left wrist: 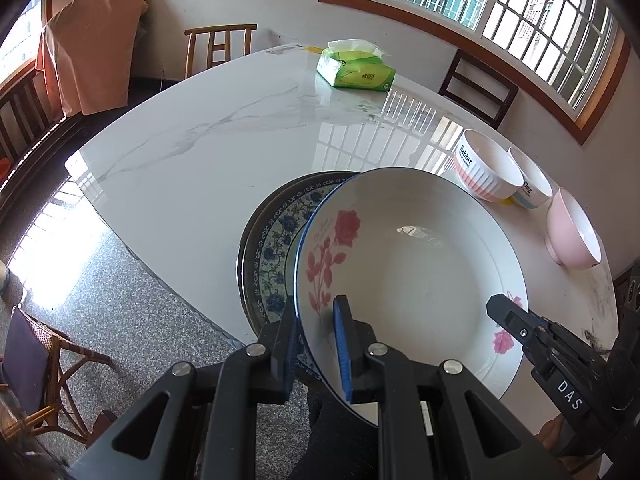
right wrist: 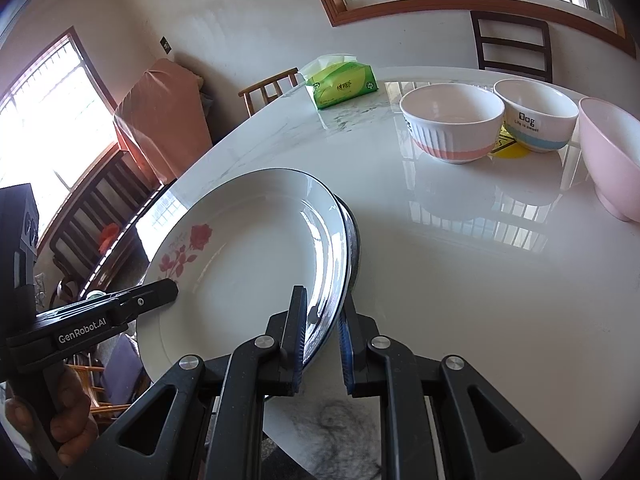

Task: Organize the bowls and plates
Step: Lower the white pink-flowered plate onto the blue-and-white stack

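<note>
At six o'clock, both grippers, left (left wrist: 316, 344) and right (right wrist: 322, 336), clamped on rose plate (left wrist: 412, 276) rim, tilted over patterned plate (left wrist: 276, 236), probably for stacking.

You are in a home dining room. The white marble table (left wrist: 192, 152) is the centre: wooden chairs (left wrist: 219, 46) stand around it, a green tissue pack (left wrist: 354, 70) lies at its far side, and ceramic bowls (right wrist: 454, 120) stand on it. Behind the table are barred windows (left wrist: 520, 12) with wooden frames.
</note>
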Motion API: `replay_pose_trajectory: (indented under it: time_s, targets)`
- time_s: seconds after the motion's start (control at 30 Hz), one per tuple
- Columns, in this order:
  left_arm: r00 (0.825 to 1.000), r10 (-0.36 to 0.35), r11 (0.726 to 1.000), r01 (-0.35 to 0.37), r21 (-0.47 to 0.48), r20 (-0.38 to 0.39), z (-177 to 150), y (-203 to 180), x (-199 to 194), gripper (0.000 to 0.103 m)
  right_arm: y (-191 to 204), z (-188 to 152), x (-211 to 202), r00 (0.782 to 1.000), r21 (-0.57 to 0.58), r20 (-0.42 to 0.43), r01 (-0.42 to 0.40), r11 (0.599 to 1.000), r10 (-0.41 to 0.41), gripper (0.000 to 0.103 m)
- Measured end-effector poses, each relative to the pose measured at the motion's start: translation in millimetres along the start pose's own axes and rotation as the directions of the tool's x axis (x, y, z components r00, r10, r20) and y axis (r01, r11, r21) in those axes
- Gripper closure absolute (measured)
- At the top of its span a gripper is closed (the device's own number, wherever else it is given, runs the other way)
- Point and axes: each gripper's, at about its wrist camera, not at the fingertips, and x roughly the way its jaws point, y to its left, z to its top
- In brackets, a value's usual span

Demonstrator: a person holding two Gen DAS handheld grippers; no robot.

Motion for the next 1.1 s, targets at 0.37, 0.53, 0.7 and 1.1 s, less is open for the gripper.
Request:
replay_pose_trajectory:
  time_s: [0.37,0.53,0.7,1.1]
  targets:
    - [1.000,0.008,1.000,-0.008,-0.002,0.000,1.0,2.2,3.4,0.086,1.4,1.1,5.8,1.000,-0.004,-0.007,-0.002,1.000,0.002,0.088]
    - [1.000,0.014,1.000,-0.014,-0.004,0.002,3.1,6.1,5.5,0.086,2.6,1.2,7.6,1.000,-0.008,-0.009,-0.002,1.000,0.002,0.088]
    - [1.000,0.019,1.000,-0.019,-0.006,0.001,4.6,8.1,8.8,0.086,4.8,0.8,11.8,1.000,-0.012,-0.014,-0.002,1.000,0.002,0.087]
    - [1.000,0.024,1.000,-0.024,-0.007,0.000,6.6,11.9,13.7,0.086,7.8,2.6,18.9,1.000,-0.019,-0.027,-0.001,1.000,0.000,0.087]
